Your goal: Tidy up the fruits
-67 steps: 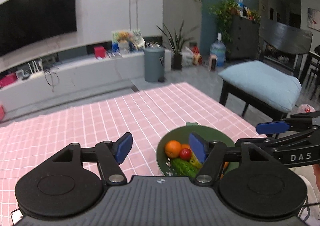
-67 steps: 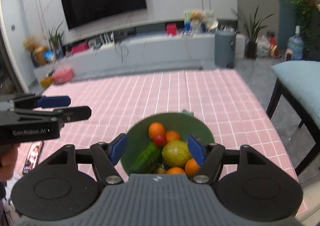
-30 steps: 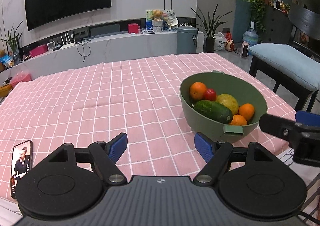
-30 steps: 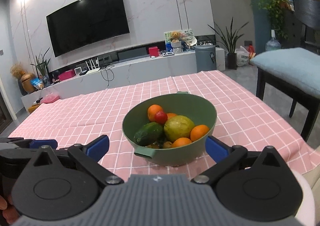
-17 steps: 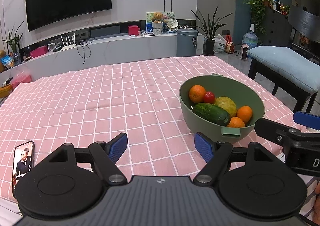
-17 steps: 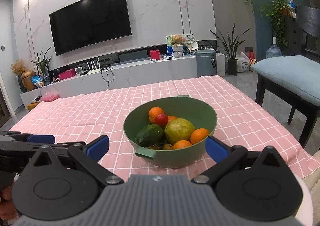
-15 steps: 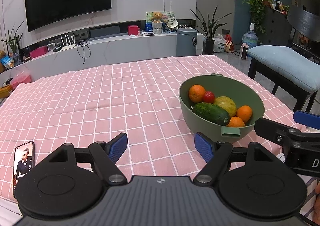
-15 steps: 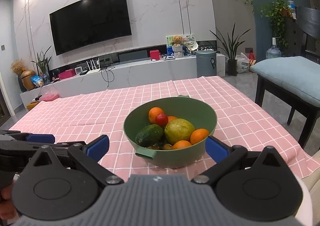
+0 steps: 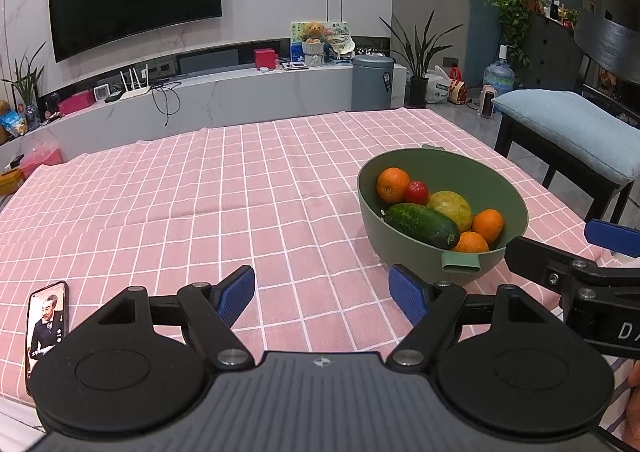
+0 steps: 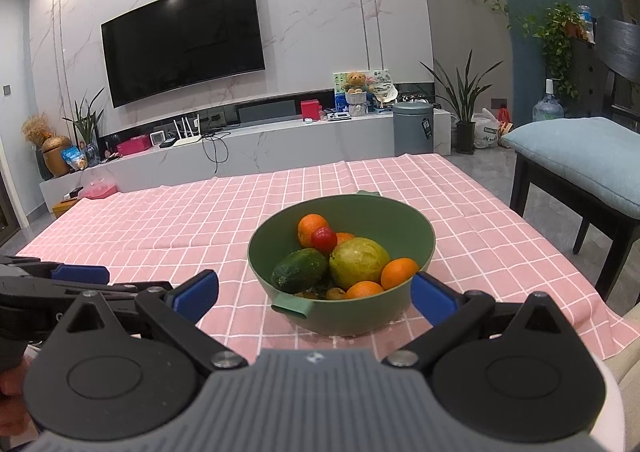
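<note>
Fruit fills a green bowl (image 10: 394, 228) standing on the counter's pink checked cloth (image 9: 208, 188), toward its right side: a cucumber (image 10: 299, 270) lies at the front left, a yellow-green citrus (image 10: 359, 263) beside it, a small red tomato (image 10: 324, 239) resting against an orange (image 10: 310, 227) behind, and two more oranges (image 10: 399, 273) at the near rim. Both tools hover at the near edge, empty. The left gripper (image 9: 322, 292) has its blue fingers apart over bare cloth; the right gripper (image 10: 314, 294) has its fingers spread wide, flanking the bowl. A phone (image 9: 46, 326) lies at the near left.
</note>
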`<state>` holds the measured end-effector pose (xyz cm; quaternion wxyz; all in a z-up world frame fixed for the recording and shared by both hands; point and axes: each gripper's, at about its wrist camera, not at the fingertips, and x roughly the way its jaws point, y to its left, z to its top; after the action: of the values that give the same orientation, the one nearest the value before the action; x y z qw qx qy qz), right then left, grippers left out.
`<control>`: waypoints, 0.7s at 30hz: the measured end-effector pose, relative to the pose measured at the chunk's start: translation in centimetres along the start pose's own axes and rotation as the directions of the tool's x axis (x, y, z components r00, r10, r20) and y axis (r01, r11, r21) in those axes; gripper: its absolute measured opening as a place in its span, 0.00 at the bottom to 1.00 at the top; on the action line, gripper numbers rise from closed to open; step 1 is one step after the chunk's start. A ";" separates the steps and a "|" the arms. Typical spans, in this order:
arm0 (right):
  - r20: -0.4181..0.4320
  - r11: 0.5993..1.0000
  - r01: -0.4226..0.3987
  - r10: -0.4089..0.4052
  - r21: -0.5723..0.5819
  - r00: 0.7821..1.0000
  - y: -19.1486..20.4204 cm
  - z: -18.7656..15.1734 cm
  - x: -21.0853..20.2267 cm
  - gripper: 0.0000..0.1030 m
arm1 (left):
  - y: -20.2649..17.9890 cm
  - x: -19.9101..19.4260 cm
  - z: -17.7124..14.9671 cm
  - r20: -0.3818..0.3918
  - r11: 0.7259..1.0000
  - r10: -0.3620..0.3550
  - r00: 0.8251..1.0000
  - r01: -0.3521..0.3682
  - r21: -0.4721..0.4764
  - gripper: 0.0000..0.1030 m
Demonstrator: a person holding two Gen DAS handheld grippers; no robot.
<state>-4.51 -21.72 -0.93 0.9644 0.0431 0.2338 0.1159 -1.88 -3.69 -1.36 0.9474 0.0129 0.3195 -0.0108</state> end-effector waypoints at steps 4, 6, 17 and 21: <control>0.003 1.000 -0.001 0.001 -0.004 1.000 0.0 -0.1 0.0 0.95 | 0.0 0.0 0.0 0.001 1.000 0.000 1.000 0.000 -0.002 0.87; 0.004 1.000 -0.002 0.002 -0.004 1.000 -0.1 0.0 -0.1 0.95 | 0.0 0.0 0.0 0.000 1.000 0.000 1.000 0.000 -0.002 0.87; 0.004 1.000 -0.003 0.003 -0.009 1.000 0.0 0.0 -0.2 0.95 | 0.0 0.0 0.0 -0.001 1.000 -0.001 1.000 0.001 -0.001 0.87; 0.002 1.000 -0.003 0.003 -0.009 1.000 0.0 0.0 -0.2 0.95 | 0.0 0.0 0.0 -0.002 1.000 -0.002 1.000 0.002 -0.001 0.87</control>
<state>-4.66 -21.80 -0.84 0.9646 0.0395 0.2322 0.1183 -1.86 -3.65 -1.32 0.9472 0.0122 0.3203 -0.0114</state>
